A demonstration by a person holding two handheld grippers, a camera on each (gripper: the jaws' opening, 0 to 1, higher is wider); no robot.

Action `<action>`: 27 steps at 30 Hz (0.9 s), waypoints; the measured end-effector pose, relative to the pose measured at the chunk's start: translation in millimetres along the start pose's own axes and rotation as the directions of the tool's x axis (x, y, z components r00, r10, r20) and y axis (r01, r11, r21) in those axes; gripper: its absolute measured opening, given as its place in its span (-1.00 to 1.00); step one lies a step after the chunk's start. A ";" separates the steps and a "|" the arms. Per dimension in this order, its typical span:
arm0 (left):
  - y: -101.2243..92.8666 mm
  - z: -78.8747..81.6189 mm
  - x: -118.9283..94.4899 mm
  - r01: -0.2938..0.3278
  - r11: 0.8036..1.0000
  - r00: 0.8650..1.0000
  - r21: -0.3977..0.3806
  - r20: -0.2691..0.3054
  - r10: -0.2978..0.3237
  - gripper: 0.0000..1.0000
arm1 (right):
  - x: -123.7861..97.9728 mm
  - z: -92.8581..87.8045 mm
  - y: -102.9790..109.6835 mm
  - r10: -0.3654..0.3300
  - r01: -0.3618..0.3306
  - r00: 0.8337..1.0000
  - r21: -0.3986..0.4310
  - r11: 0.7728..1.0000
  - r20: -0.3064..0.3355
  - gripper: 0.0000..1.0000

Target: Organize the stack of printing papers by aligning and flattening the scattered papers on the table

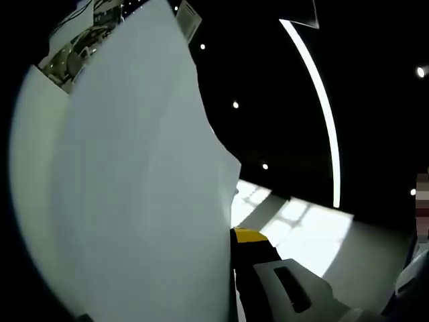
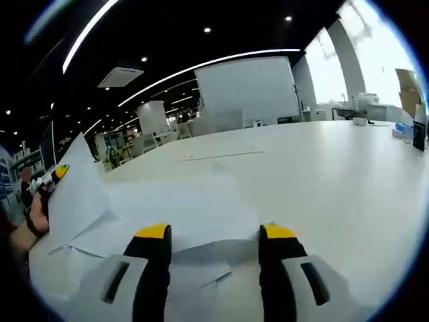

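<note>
White printing papers (image 2: 181,215) lie loosely fanned on the pale table (image 2: 322,174), lower centre of the right gripper view, edges misaligned. One sheet (image 1: 134,188) is lifted, standing tall in the left of the left gripper view, pinched by the left gripper (image 2: 55,176). Right gripper (image 2: 214,235) is spread over the papers.

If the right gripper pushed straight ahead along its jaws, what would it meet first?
Most likely the loose papers lying on the white table. They spread right in front of and between the open jaws of the right gripper. Depth is hard to judge, but nothing else shows nearer.
</note>
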State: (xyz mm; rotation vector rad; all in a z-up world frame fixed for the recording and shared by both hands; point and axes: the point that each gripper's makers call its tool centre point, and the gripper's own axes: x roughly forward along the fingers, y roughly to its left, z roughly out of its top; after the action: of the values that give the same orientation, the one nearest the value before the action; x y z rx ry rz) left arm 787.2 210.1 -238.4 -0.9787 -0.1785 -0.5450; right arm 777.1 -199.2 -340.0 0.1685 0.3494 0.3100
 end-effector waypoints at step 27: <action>-0.5 -0.3 0.3 -0.001 1.000 1.000 -0.003 -0.001 0.001 -0.88 | -0.1 6.1 8.7 0.070 -0.071 0.997 0.033 0.997 0.027 -0.44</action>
State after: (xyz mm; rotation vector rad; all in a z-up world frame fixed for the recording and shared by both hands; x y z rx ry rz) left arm 787.2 209.5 -238.0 -0.9815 -0.1767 -0.5454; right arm 776.9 -191.7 -332.4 0.2179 0.3240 0.3716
